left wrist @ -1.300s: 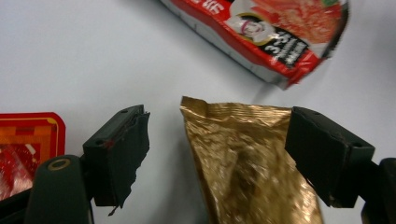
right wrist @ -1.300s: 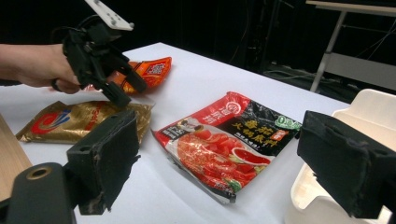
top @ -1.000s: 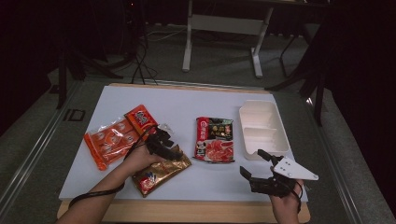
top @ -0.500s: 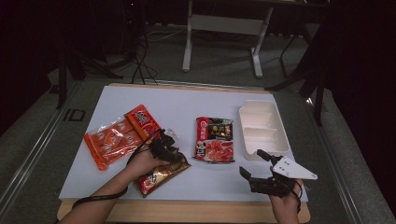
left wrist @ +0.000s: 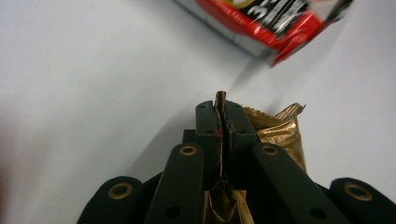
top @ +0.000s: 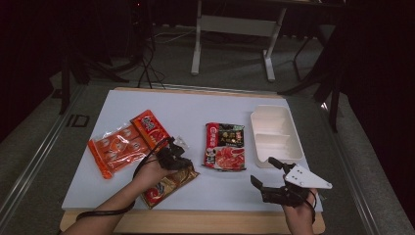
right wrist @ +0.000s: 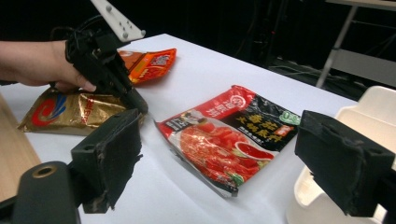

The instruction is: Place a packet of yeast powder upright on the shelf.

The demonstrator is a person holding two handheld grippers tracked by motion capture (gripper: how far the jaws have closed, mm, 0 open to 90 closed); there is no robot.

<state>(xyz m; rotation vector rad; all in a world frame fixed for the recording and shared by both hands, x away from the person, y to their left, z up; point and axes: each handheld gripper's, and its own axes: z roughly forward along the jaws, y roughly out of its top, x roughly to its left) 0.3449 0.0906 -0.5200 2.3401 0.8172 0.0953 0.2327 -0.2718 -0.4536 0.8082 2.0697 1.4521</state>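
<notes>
Gold foil shows between the jaws of the left claw (left wrist: 223, 122), which have just been closing and now pinch the upper edge of the gold packet (top: 169, 185). In the left gripper view the crinkled foil edge stands up in the thin gap between the two black jaws, and more of the packet spreads out to their right. From the high view, the packet lies near the front edge of the white worktop (top: 195, 112), left of centre, with the person's left hand (top: 149, 172) over its upper end. In the right gripper view the same packet lies flat by the wooden front border, its gold face bearing a red and blue mark.

Just right of the gold packet lies a red and black sauce packet (top: 224, 146), apart from it and flat on the worktop. Farther left are an orange clear-fronted packet (top: 116, 148) and a smaller red packet (top: 149, 128) touching its upper right corner. A white divided tray (top: 275, 135) stands at the right side of the worktop, just beside the sauce packet.

Near the front right corner the right claw (top: 262, 172) hovers with its jaws wide apart and nothing between them, just below the tray.
</notes>
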